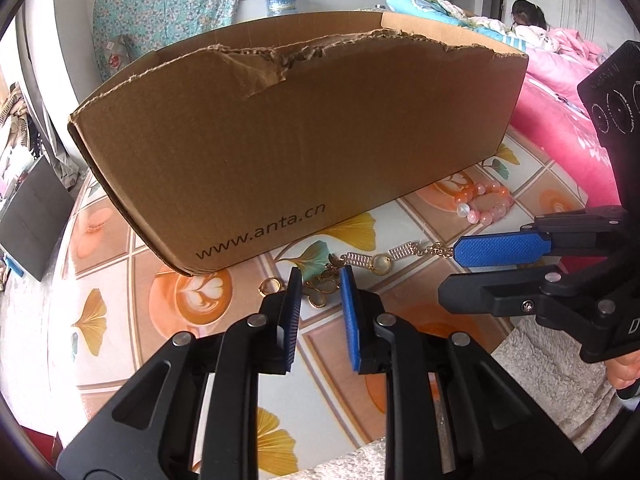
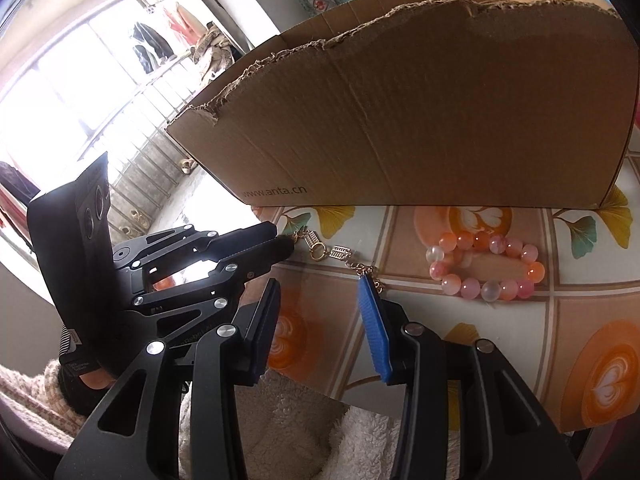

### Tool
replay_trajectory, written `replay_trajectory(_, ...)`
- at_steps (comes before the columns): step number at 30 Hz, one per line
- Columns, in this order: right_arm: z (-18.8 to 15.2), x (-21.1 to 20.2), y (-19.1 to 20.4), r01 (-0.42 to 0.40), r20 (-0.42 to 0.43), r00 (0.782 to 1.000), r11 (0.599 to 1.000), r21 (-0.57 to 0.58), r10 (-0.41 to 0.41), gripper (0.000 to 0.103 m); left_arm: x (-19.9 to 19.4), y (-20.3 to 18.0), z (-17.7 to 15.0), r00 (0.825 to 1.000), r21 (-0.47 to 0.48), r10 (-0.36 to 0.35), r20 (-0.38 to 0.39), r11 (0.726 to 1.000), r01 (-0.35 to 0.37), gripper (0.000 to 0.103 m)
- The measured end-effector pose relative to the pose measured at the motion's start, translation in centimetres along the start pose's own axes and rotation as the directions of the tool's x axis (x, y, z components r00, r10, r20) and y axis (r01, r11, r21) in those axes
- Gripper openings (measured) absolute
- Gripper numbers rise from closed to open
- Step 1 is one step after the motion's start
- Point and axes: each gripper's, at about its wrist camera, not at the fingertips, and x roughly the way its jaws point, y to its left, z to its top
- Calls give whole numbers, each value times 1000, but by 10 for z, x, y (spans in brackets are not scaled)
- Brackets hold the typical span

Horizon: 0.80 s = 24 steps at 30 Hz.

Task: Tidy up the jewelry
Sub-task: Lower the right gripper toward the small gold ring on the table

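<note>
From the left wrist view, the left gripper (image 1: 320, 280) hangs low over the bench (image 1: 132, 240), its jaws parted on either side of one end of a gold chain (image 1: 360, 262) that lies just in front of the cardboard box (image 1: 296, 140); a small gold ring (image 1: 269, 286) lies just to the left of that end. The chain looks light, limp and snag-prone, so it is probably best pinched at a solid charm rather than at a thin link. The right gripper (image 1: 456, 268) reaches in sideways from the right, jaws apart at the chain's other end. Beyond it lies a pink bead bracelet (image 1: 486, 202), smooth and likely to roll, close to the box wall. From the right wrist view, the right gripper (image 2: 320, 284) is open and tilted down toward the bench, one pad just touching the chain (image 2: 340, 254). The bracelet (image 2: 486, 266) rests well right, untouched. The left gripper (image 2: 282, 242) comes in level from the left, tips at the chain; here I cannot tell its opening.
</note>
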Motion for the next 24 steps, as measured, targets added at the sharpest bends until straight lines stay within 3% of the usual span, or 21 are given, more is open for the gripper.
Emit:
replay_trajectory(4,1,-2,-1,4,6,1000,1000,1,-4,40,1,-6,1,1000,31,4,2,1000,-5,9)
replay_trajectory(19,4,0,-3,-10,-2,1000,1000,-3,10,40,-14,10,-12,999,-23,-27,-30,999,27,9)
replay_trajectory(21,5,1,-2,-14,-5,1000,1000,-5,14,40,-16,12,-12,998,-54,-51,-25,997,49,10)
replay_trajectory(24,5,4,-1,-18,-8,1000,1000,-7,18,40,-18,16,-11,998,-102,-56,-26,993,53,21)
